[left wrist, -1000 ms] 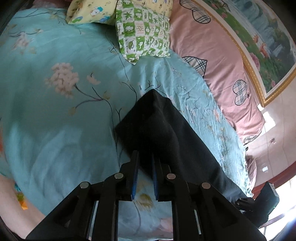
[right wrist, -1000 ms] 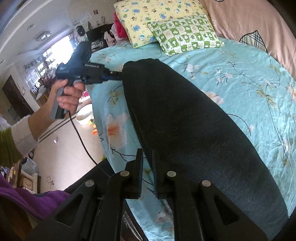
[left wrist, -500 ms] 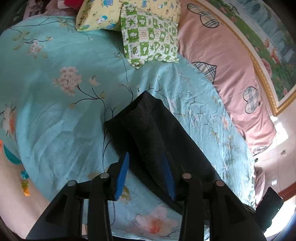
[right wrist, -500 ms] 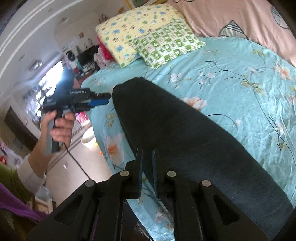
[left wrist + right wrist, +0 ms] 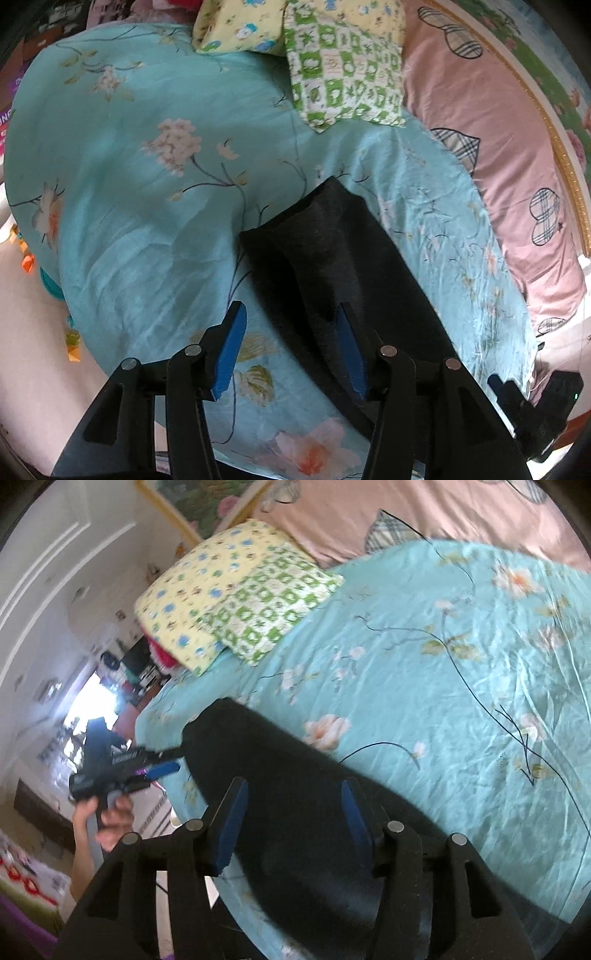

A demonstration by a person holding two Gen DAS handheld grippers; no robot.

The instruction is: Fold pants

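Pants (image 5: 332, 258) lie on the bed beneath both spread tools (image 5: 291, 347) (image 5: 291, 819).

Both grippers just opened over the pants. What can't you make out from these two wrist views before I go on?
- Near end of the black pants: both views, hidden behind the gripper bodies.
- Whether the pants lie flat: dark cloth shows no creases.
- Right view: motion-blurred.
- Right gripper contact with the cloth: unclear.
- Left gripper: likewise.
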